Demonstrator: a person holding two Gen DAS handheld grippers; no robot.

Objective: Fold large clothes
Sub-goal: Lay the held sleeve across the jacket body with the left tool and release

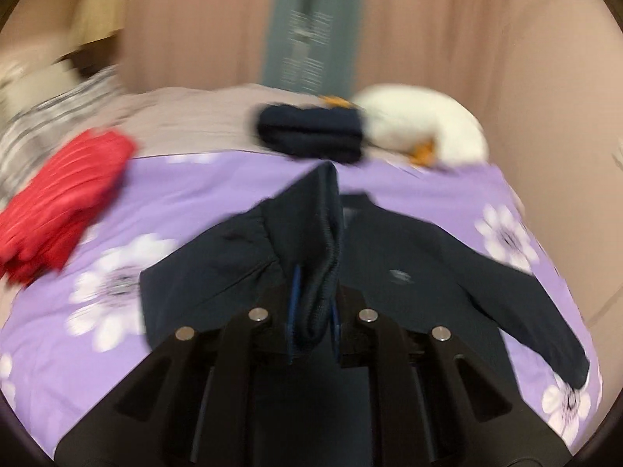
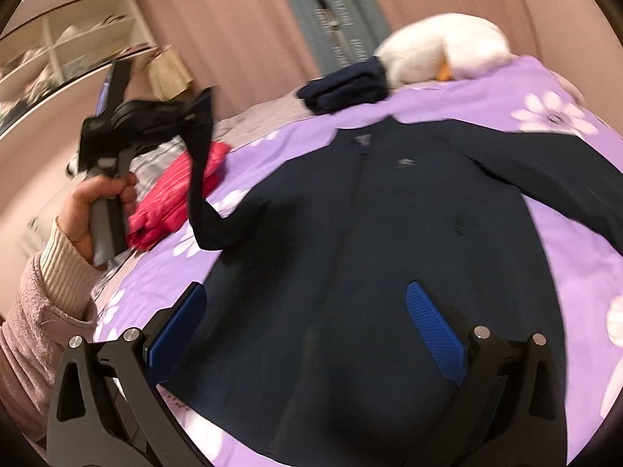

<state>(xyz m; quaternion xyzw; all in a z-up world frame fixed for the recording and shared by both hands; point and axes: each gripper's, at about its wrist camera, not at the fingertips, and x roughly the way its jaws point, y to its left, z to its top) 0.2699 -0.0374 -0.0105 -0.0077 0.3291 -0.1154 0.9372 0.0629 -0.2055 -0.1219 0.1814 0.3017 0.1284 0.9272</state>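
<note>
Up high, left tool [image 1: 313,311] pinches navy jacket [image 2: 389,233] sleeve cuff [image 1: 315,295].

A jacket [image 2: 389,233] is lying spread flat on the bedspread [image 2: 564,241], its collar pointing toward the curtains [image 2: 233,19]. One sleeve [image 2: 206,194] is rising off the bed, its cuff sitting clamped in the left gripper [image 1: 313,311] above a folded pile [image 2: 175,194] near the bed's left edge. Beyond the collar a folded garment [image 2: 342,89] is resting, touching a plush toy [image 2: 440,50] just to its right. The right gripper [image 2: 307,327] is hanging over the jacket's hem, spread wide.
</note>
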